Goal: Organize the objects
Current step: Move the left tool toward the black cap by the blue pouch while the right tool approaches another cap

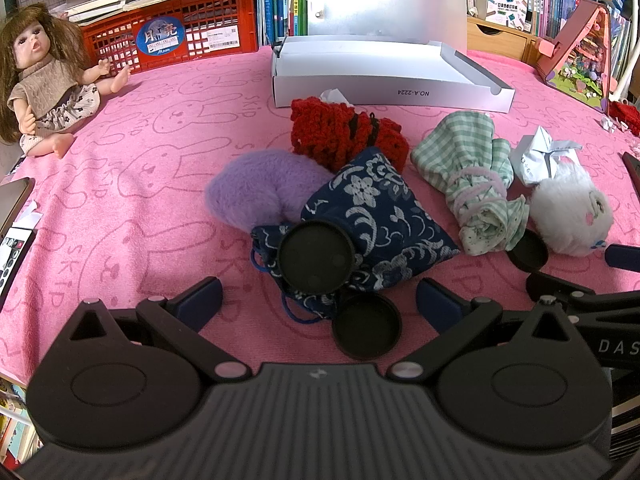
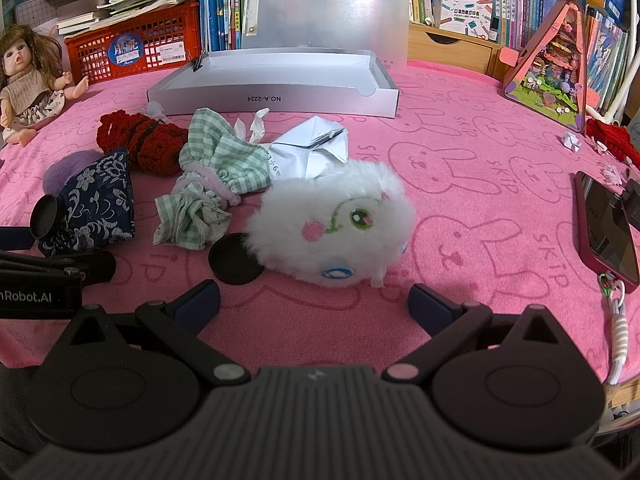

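Jaws of both grippers gape before the white box (image 1: 394,96), nothing visible inside.

pouch (image 1: 372,216) before knit bundle (image 1: 344,132) | box (image 1: 384,76) behind | doll (image 1: 44,84) far left

both cameras sat low over the tabletop (image 1: 120,208), each looking forward along its own tongs toward the bookshelves at the back. the left wrist view sat close behind the blue floral pouch (image 1: 376,216); the right wrist view sat close behind the white plush toy (image 2: 336,224), further right. both views shared the pouch, the plush, the green checked bundle (image 2: 216,168), the white box (image 1: 384,76) and the doll (image 2: 28,84).
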{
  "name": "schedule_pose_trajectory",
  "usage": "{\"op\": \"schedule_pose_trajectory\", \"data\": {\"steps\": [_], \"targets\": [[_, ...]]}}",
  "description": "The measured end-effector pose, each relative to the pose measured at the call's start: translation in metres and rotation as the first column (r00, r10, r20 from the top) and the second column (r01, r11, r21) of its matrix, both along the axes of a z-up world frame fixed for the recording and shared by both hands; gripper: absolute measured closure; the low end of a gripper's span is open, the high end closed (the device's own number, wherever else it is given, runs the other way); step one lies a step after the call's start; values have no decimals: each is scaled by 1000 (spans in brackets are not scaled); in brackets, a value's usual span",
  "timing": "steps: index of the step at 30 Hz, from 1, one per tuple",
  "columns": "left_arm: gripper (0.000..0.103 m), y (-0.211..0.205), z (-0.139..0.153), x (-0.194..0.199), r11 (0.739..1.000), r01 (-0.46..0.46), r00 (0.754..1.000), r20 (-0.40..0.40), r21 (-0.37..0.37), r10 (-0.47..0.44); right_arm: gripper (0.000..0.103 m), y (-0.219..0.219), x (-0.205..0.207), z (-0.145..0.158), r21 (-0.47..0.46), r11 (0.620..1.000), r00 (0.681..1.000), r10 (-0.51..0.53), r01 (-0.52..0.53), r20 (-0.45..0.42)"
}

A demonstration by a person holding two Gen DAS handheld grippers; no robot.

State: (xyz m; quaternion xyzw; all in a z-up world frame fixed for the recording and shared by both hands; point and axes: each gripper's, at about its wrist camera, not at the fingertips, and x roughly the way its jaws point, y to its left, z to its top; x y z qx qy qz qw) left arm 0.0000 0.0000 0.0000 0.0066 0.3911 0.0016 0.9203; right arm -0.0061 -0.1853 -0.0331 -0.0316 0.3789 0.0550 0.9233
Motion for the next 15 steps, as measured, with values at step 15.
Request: {"op": "schedule_pose_trajectory", "data": {"steps": [15], "targets": [[0,0,0,0,1000,3,1000,2,1,-3,0,1,-2,-1,1,1000,1000,-14,14,15]]}}
